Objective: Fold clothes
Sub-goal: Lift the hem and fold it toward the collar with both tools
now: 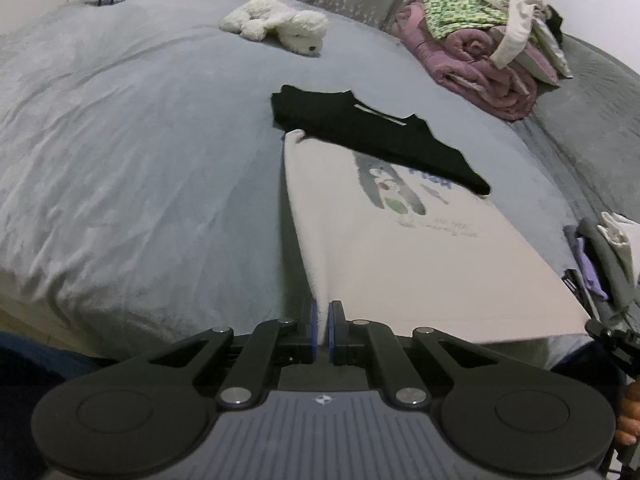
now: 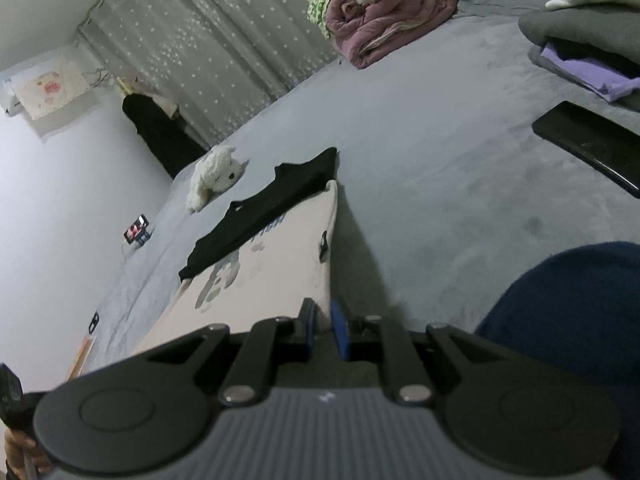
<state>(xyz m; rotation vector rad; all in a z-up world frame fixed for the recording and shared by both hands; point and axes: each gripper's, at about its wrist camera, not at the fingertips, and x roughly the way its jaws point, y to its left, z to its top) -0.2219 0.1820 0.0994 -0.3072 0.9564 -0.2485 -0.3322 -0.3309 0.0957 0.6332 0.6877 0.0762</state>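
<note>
I hold the white shirt (image 1: 400, 264) at the bed's near edge: left gripper (image 1: 322, 316) and right gripper (image 2: 323, 320) each pinch one hem corner. It is light, limp cloth, so corners are the best hold.

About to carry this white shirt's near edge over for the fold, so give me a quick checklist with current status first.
1. Left gripper jaws shut on the white shirt at its near corner: ok.
2. Right gripper jaws shut on the other near corner: ok.
3. Edge between the two grips taut: cannot tell.
4. Shirt free to fold: not ok, the black shirt lies across its far end.
5. Stuffed toy and pink blanket clear of the shirt: ok.
6. Phone on the bed clear of the shirt: ok.
</note>
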